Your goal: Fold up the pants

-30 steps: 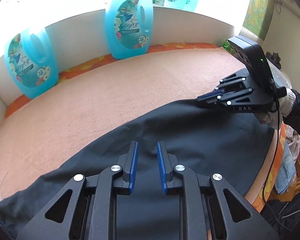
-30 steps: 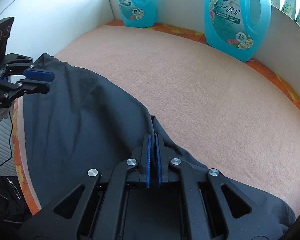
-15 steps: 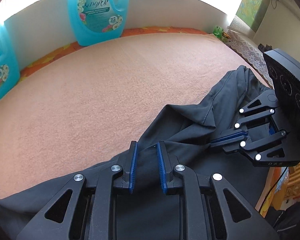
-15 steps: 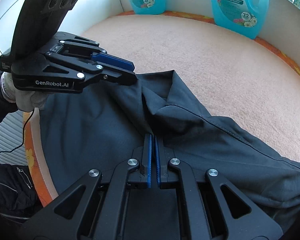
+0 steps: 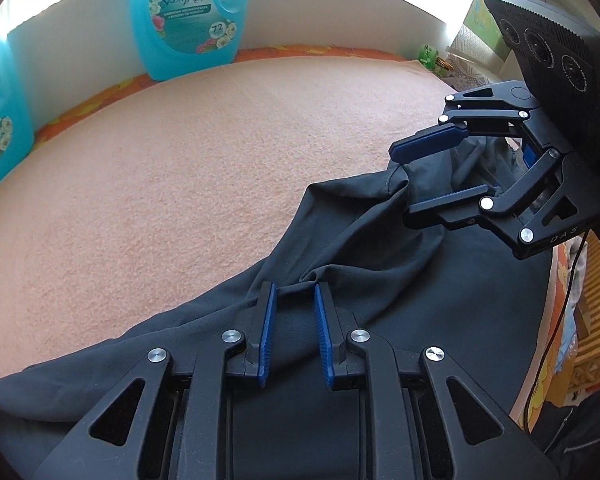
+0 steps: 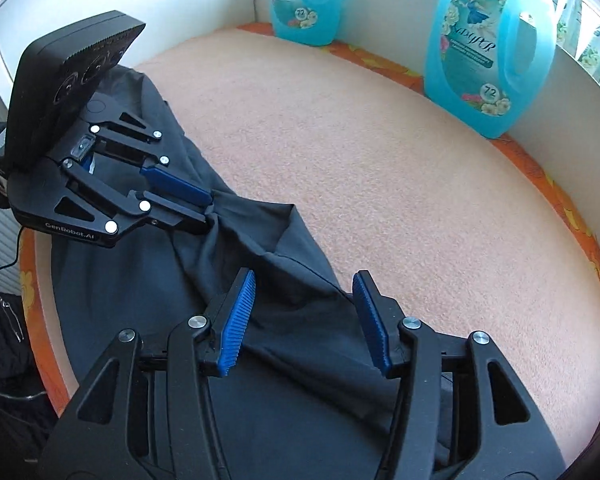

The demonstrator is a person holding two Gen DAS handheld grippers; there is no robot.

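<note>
- Since the earlier frame the right gripper (image 6: 304, 316) has just been opening: its jaws, then pinched on the pants (image 6: 236, 264), stand wide apart with cloth lying loose between them.
- The left gripper (image 5: 294, 320) is narrowly parted, gripping a bunched ridge.
- The dark pants lie across the lower right of the peach towel (image 5: 188, 184).
- Judged step: laying a fold down; next, the left should let go and both smooth.
</note>
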